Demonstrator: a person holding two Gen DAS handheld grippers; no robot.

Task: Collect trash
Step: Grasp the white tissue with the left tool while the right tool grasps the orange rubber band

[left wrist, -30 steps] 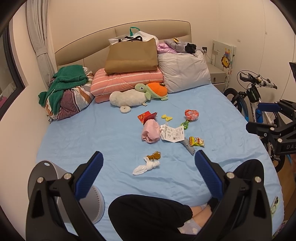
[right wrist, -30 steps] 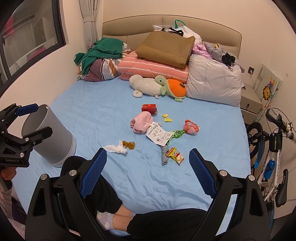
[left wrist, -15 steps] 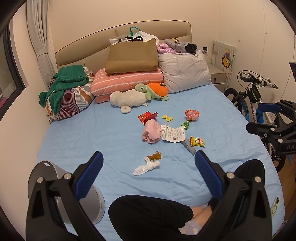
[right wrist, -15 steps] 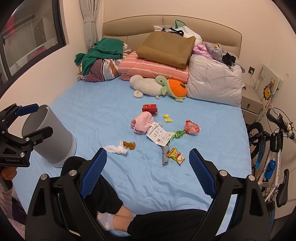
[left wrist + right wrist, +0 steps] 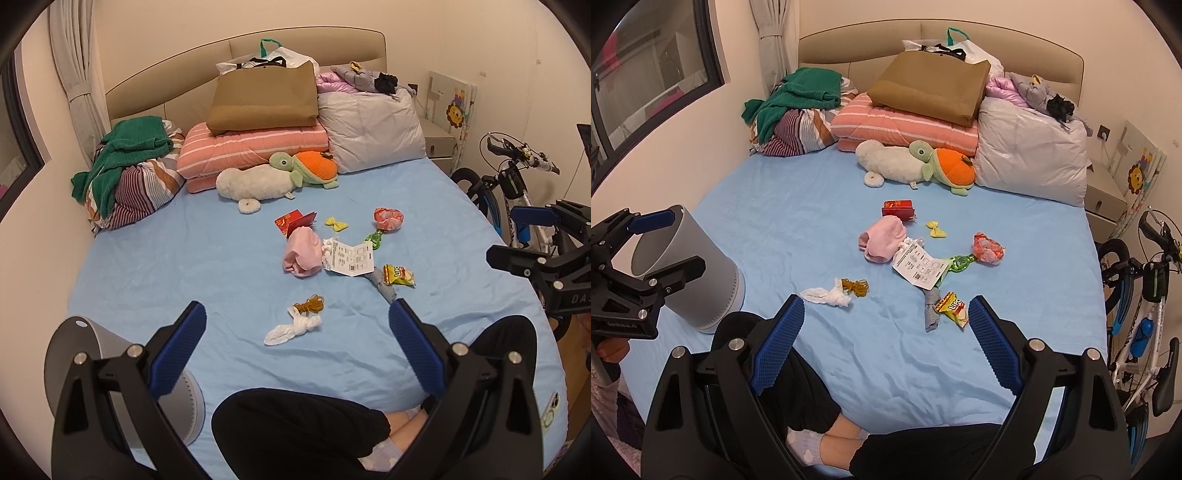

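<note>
Trash items, including a crumpled white tissue (image 5: 293,328) and yellow snack packet (image 5: 953,304), lie mid-bed on the blue sheet (image 5: 192,258), beyond the wide-open, empty left tool (image 5: 297,334) and right tool (image 5: 886,323).

— Where am I working?

— A bedroom in a home. I list: a bed (image 5: 155,258) in a blue sheet, padded headboard (image 5: 177,81) against the wall, curtain (image 5: 74,74) by a window (image 5: 657,62).

— What else do I see?

— Pillow (image 5: 369,122), folded striped quilt (image 5: 255,147), plush turtle (image 5: 306,168), heaped clothes (image 5: 129,166), a paper bag (image 5: 262,98). A nightstand (image 5: 1104,199) sits beside the bed, and a bicycle (image 5: 1145,295) is parked at my right.
</note>
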